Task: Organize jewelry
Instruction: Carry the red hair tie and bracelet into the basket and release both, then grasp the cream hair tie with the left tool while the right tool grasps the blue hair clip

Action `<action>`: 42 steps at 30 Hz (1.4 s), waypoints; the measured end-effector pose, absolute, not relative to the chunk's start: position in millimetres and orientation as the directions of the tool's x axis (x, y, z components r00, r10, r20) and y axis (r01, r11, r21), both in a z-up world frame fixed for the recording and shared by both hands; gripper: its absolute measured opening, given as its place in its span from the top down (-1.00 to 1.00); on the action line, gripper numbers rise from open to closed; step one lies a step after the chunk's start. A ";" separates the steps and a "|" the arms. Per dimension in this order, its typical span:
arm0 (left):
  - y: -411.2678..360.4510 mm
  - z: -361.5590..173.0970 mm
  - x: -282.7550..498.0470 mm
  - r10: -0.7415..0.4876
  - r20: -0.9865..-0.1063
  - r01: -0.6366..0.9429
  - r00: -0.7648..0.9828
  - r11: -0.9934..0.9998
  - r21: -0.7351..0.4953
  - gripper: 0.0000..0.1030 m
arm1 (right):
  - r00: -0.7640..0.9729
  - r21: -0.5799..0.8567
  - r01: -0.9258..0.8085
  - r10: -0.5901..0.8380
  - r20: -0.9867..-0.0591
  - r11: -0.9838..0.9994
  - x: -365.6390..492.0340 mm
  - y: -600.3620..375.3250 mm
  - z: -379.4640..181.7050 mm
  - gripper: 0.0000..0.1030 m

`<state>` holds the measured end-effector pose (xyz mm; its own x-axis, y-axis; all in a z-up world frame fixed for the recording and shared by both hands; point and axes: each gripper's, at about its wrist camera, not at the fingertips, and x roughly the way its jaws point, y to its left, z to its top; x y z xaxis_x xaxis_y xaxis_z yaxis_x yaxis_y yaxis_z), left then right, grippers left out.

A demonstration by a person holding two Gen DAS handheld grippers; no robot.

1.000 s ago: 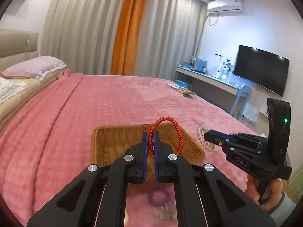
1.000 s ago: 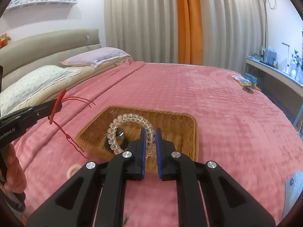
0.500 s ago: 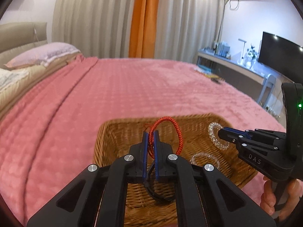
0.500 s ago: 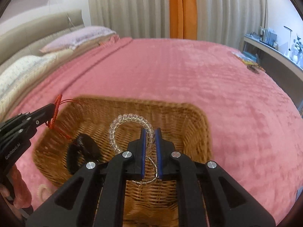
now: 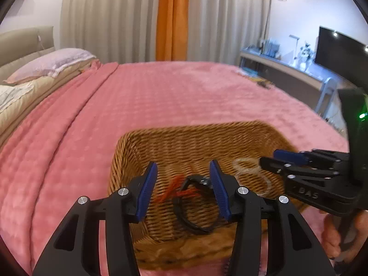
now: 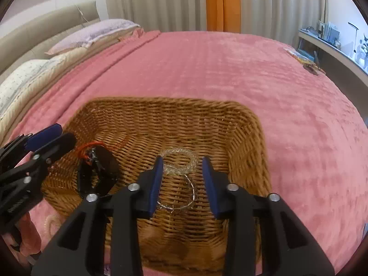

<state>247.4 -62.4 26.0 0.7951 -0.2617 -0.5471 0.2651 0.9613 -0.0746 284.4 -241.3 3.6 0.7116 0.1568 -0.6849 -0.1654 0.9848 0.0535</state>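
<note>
Both grippers hovered over the basket on the bed, low in each frame, with jaws wide and nothing between them. The left gripper stood above the red cord, which lay blurred on the weave at the middle bottom of the left view, touching a black band. The right gripper stood above the clear beads, a coiled ring at the frame's centre, with a thin chain just below it.

The step in hand looked like the release. Done well, each gripper would lift straight up, jaws kept wide, so no loop snags a pad and rides back out. The cord seemed limp and likely to tangle with the band; the beads looked springy and glossy.
</note>
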 end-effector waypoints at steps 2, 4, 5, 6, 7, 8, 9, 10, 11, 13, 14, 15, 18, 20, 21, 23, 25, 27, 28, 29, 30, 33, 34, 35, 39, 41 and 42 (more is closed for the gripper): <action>-61.3 34.9 236.8 -0.279 -0.524 0.274 0.805 0.958 -0.089 0.11 | 0.721 0.056 -0.166 0.160 -0.674 0.984 279.0 -243.1 9.6 0.36; -59.8 42.2 227.4 -0.294 -0.504 0.281 0.812 0.954 -0.104 0.11 | 0.728 0.078 -0.177 0.184 -0.661 0.981 268.6 -245.1 18.1 0.35; -57.5 48.0 219.4 -0.310 -0.490 0.290 0.815 0.950 -0.119 0.11 | 0.731 0.085 -0.182 0.192 -0.654 0.980 263.7 -245.9 21.9 0.32; -54.9 52.8 211.9 -0.324 -0.477 0.297 0.817 0.946 -0.133 0.11 | 0.737 0.086 -0.186 0.197 -0.646 0.979 256.2 -246.4 26.1 0.25; -54.0 55.9 205.2 -0.333 -0.468 0.302 0.819 0.942 -0.143 0.11 | 0.746 0.083 -0.191 0.200 -0.635 0.978 246.8 -245.0 31.9 0.21; -50.5 61.7 195.1 -0.346 -0.452 0.307 0.822 0.938 -0.159 0.11 | 0.753 0.081 -0.194 0.202 -0.626 0.978 238.6 -244.3 35.8 0.19; -47.9 65.5 187.5 -0.355 -0.441 0.311 0.825 0.935 -0.170 0.11 | 0.758 0.080 -0.199 0.206 -0.618 0.977 229.8 -244.2 39.7 0.19; -43.2 70.7 176.2 -0.368 -0.424 0.318 0.827 0.930 -0.186 0.11 | 0.762 0.083 -0.209 0.216 -0.610 0.974 218.1 -243.0 43.7 0.19; -41.2 73.9 169.3 -0.375 -0.415 0.322 0.829 0.927 -0.194 0.11 | 0.764 0.085 -0.216 0.223 -0.605 0.973 210.0 -241.6 47.0 0.19; -34.4 81.1 151.8 -0.382 -0.396 0.327 0.835 0.923 -0.201 0.11 | 0.771 0.081 -0.228 0.231 -0.593 0.970 187.1 -238.3 51.9 0.19; -30.2 84.7 142.2 -0.382 -0.387 0.327 0.839 0.923 -0.202 0.11 | 0.775 0.074 -0.233 0.231 -0.588 0.970 177.5 -235.9 53.4 0.19; -26.2 87.7 133.0 -0.380 -0.381 0.326 0.843 0.924 -0.200 0.11 | 0.779 0.065 -0.236 0.229 -0.583 0.970 168.1 -233.4 54.9 0.19; -16.1 91.9 110.7 -0.374 -0.373 0.320 0.849 0.926 -0.199 0.11 | 0.781 0.051 -0.248 0.230 -0.581 0.968 139.5 -225.1 53.6 0.19; -9.6 90.9 96.9 -0.374 -0.376 0.318 0.848 0.926 -0.204 0.11 | 0.775 0.053 -0.253 0.235 -0.587 0.966 122.2 -220.4 48.3 0.19; -6.2 89.1 90.1 -0.374 -0.377 0.317 0.847 0.926 -0.206 0.11 | 0.770 0.057 -0.253 0.237 -0.592 0.966 115.5 -219.1 45.2 0.19; -0.3 84.0 81.1 -0.371 -0.388 0.312 0.844 0.927 -0.207 0.11 | 0.755 0.073 -0.257 0.248 -0.607 0.964 102.1 -216.1 35.0 0.19; 6.0 76.6 76.5 -0.369 -0.404 0.306 0.837 0.928 -0.212 0.11 | 0.741 0.076 -0.256 0.247 -0.624 0.964 90.9 -211.2 22.6 0.19; 13.1 64.4 74.3 -0.362 -0.427 0.292 0.829 0.931 -0.221 0.11 | 0.724 0.088 -0.263 0.257 -0.640 0.961 83.1 -207.6 10.9 0.19; 17.0 56.5 76.5 -0.359 -0.445 0.283 0.821 0.931 -0.230 0.11 | 0.714 0.092 -0.272 0.265 -0.648 0.958 78.4 -204.4 3.4 0.19; 20.5 50.2 78.9 -0.359 -0.458 0.276 0.813 0.931 -0.238 0.11 | 0.710 0.088 -0.274 0.263 -0.653 0.958 74.7 -201.7 -2.6 0.19; 24.5 42.0 83.3 -0.359 -0.477 0.268 0.802 0.931 -0.250 0.11 | 0.708 0.078 -0.276 0.258 -0.658 0.958 69.9 -197.3 -9.5 0.19; 33.8 20.2 96.1 -0.348 -0.523 0.237 0.778 0.934 -0.268 0.11 | 0.710 0.051 -0.279 0.242 -0.662 0.959 61.3 -189.0 -22.3 0.23; 36.9 13.5 100.6 -0.346 -0.536 0.229 0.770 0.934 -0.274 0.11 | 0.711 0.040 -0.281 0.236 -0.662 0.959 59.2 -186.4 -26.9 0.29; 37.9 9.1 103.3 -0.346 -0.544 0.224 0.765 0.934 -0.278 0.11 | 0.710 0.032 -0.282 0.231 -0.665 0.959 58.8 -184.5 -29.8 0.30; 36.2 -7.2 118.2 -0.355 -0.589 0.218 0.726 0.931 -0.292 0.11 | 0.696 0.016 -0.285 0.219 -0.683 0.958 62.9 -179.8 -39.6 0.52; 31.9 -15.3 128.3 -0.344 -0.629 0.210 0.697 0.937 -0.280 0.11 | 0.684 0.024 -0.297 0.230 -0.693 0.954 65.3 -179.0 -42.7 0.57; 30.2 -19.4 131.1 -0.341 -0.641 0.209 0.687 0.938 -0.275 0.11 | 0.679 0.025 -0.296 0.228 -0.698 0.955 66.7 -179.0 -44.7 0.58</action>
